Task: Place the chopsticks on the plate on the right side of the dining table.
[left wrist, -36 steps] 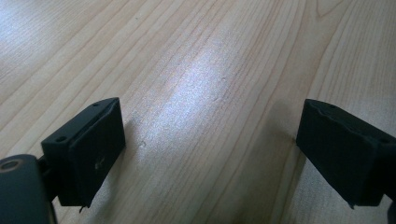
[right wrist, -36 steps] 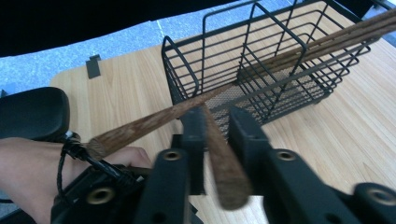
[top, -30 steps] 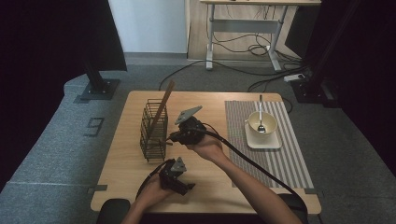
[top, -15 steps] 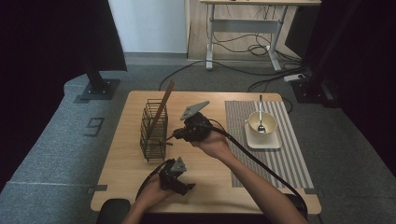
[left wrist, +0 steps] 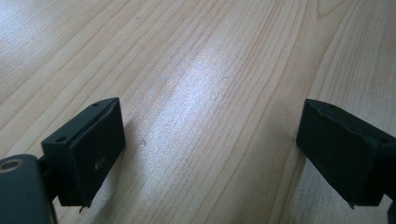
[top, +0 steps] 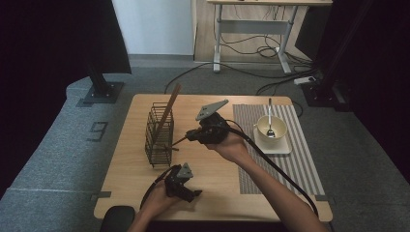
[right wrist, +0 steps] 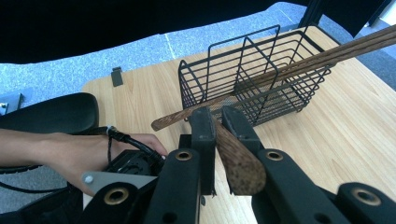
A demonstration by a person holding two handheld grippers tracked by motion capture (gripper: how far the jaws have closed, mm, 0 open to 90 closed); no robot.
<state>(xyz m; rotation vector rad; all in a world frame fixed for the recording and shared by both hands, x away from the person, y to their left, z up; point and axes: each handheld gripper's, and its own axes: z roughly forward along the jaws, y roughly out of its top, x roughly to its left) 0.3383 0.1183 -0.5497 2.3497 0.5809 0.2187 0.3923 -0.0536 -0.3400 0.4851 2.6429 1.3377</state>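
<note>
Right gripper view: chopstick [right wrist: 236,156] tip hidden between hand-held gripper [right wrist: 219,123] jaws.

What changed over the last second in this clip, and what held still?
The right gripper, shut on a wooden chopstick, rose and drifted right, away from the wire basket. Nothing was newly taken or let go. The left gripper stayed open on the table; the other chopstick in the basket, and the cup with its spoon, stayed put.

Right gripper [right wrist: 217,128] jaws clamped on a brown wooden chopstick [right wrist: 233,154], black wire basket [right wrist: 247,74] beyond holding slanted chopsticks [right wrist: 299,65], wooden worktop [right wrist: 355,135], a hand [right wrist: 88,154] at left.
</note>
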